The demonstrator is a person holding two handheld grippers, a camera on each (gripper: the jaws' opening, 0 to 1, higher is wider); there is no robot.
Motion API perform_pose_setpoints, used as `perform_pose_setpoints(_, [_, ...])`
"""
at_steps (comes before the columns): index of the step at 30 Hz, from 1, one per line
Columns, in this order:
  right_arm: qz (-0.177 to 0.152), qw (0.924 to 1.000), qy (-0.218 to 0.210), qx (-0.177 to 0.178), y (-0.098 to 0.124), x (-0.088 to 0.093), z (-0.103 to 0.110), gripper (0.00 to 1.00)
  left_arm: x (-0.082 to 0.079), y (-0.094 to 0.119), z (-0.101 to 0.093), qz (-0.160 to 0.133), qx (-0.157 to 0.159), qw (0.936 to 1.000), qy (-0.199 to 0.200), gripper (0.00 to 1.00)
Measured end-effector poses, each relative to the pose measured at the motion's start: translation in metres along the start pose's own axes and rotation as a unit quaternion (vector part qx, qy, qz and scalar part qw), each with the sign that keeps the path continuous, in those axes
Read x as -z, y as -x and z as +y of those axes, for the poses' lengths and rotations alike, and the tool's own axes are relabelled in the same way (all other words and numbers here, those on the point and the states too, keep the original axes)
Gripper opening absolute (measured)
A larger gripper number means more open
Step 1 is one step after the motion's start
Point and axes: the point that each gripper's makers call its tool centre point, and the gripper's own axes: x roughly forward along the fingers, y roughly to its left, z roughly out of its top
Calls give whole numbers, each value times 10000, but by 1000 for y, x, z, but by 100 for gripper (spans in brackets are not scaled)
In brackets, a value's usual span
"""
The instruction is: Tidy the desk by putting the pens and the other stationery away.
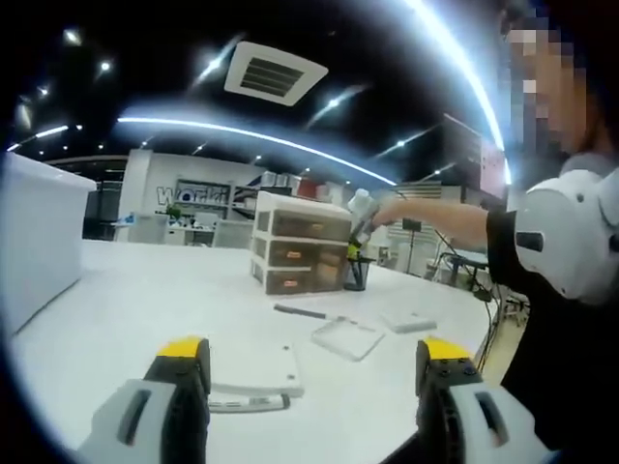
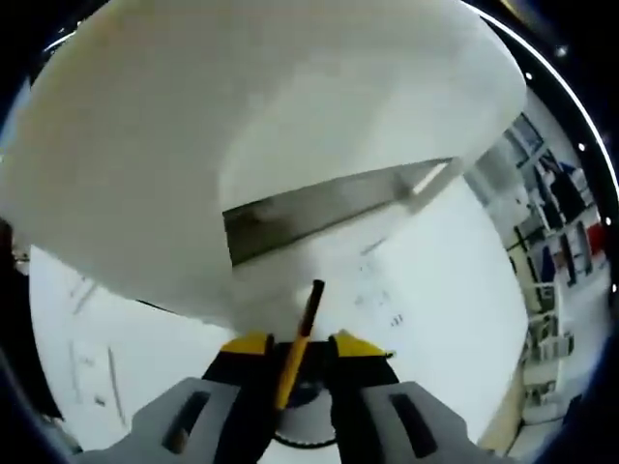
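My right gripper [image 2: 300, 345] is shut on a yellow pencil [image 2: 298, 338] with a dark tip, which points away along the jaws. Under the jaws lies a dark round rim, seemingly the pen cup [image 2: 305, 437]. In the left gripper view that same gripper [image 1: 361, 228] hangs over the black pen cup [image 1: 358, 274], beside the white drawer unit [image 1: 298, 242]. A dark pen [image 1: 300, 311] lies on the white table [image 1: 145, 300]. My left gripper [image 1: 314, 362] is open above the table's near part, holding nothing.
A white flat case [image 1: 348, 338], a small white pad [image 1: 408, 321] and a white booklet [image 1: 266, 372] with a pale pen [image 1: 247, 401] lie on the table. A big white box [image 1: 39, 242] stands left. The person's arm [image 1: 435, 217] reaches across. The drawer unit [image 2: 271, 126] looms close.
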Motion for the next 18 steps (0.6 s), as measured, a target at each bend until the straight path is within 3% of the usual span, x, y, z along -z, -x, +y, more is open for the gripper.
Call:
perform_pose_setpoints(12, [-101,9999,-29,-22,-3,-6,13,11,-3,3,5,-2,-65,10000,-1,86])
perform_pose_setpoints(18, [-136,9999,-100,-32,-2,-7,10,5,-4,3,5,-2,-56,10000,-28,86])
